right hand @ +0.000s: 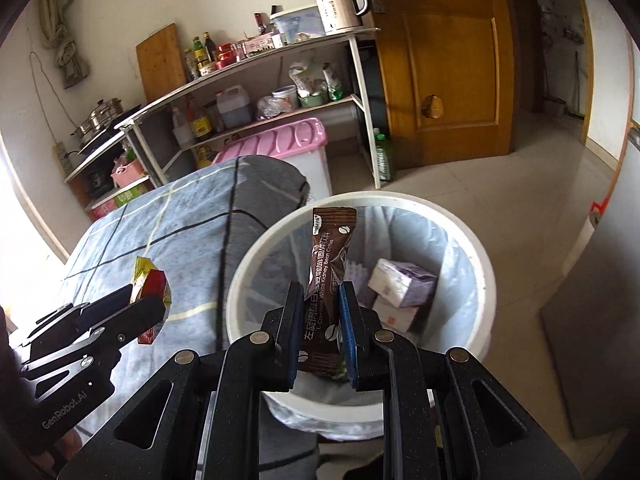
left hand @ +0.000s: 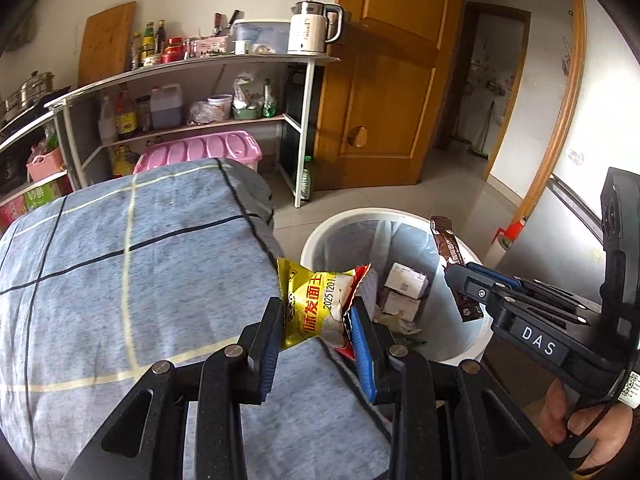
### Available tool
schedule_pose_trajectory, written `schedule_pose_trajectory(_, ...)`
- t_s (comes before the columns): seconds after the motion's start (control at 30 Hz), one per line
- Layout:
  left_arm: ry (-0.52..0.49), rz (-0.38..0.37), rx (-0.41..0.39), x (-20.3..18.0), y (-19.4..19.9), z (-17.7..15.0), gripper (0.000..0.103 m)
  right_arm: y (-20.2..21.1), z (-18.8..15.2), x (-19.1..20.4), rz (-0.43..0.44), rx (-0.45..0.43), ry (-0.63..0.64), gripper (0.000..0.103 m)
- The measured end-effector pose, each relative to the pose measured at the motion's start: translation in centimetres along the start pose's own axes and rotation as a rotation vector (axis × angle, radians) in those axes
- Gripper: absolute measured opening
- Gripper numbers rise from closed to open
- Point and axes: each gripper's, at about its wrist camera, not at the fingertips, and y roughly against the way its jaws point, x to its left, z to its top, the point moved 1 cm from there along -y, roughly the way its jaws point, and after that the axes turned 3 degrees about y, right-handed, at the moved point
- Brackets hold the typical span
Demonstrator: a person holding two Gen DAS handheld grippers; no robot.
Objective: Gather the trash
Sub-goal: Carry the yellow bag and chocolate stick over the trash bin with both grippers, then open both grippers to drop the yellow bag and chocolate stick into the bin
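Observation:
My left gripper (left hand: 316, 304) is shut on a yellow and red snack wrapper (left hand: 316, 300), held over the edge of the blue checked bedding (left hand: 120, 264), just left of the white trash bin (left hand: 472, 344). It also shows in the right wrist view (right hand: 150, 300) with the wrapper (right hand: 152, 280). My right gripper (right hand: 320, 292) is shut on a brown coffee sachet (right hand: 328, 272), held upright above the bin's (right hand: 248, 276) opening. The sachet (left hand: 452, 252) and right gripper (left hand: 460, 276) show in the left wrist view over the bin's right rim.
The bin has a plastic liner and holds white and purple boxes (right hand: 400, 284). Behind stand a metal shelf rack (left hand: 192, 68) with bottles and a kettle (left hand: 314, 28), a pink storage box (left hand: 200, 152), and a wooden door (left hand: 384, 80). Tiled floor (right hand: 520, 184) lies to the right.

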Motion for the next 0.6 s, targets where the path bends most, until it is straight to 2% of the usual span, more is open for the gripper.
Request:
schedule_pose_trajectory(0.3, -0.058, -0.044, 0.053, -5.0, -4.0, 0.4, 0.035, -1.9, -0.4, -4.2, -0.082, 0.079, -0.01, 0.02)
schedule_pose_trajectory(0.4, -0.052, -0.057, 0.075, -5.4, -5.0, 0.4, 0.035, -2.5, -0.7, -5.0, -0.078, 0.105, -0.016, 0.02)
schedule_pose_trajectory(0.47, -0.051, -0.041, 0.081, -5.3, -5.3, 0.4, 0.04, -2.7, -0.8, -5.1, -0.084, 0.115, -0.014, 0.021)
schedule_pose_trajectory(0.53, -0.041, -0.038, 0.088, -5.1, -5.5, 0.3, 0.041, -2.6, -0.9, -5.2, -0.09, 0.11, -0.017, 0.027)
schedule_pose_trajectory(0.6, -0.037, -0.027, 0.086, -4.9, -5.3, 0.2, 0.046, -2.5, -0.9, -5.1, -0.07, 0.097, -0.027, 0.041)
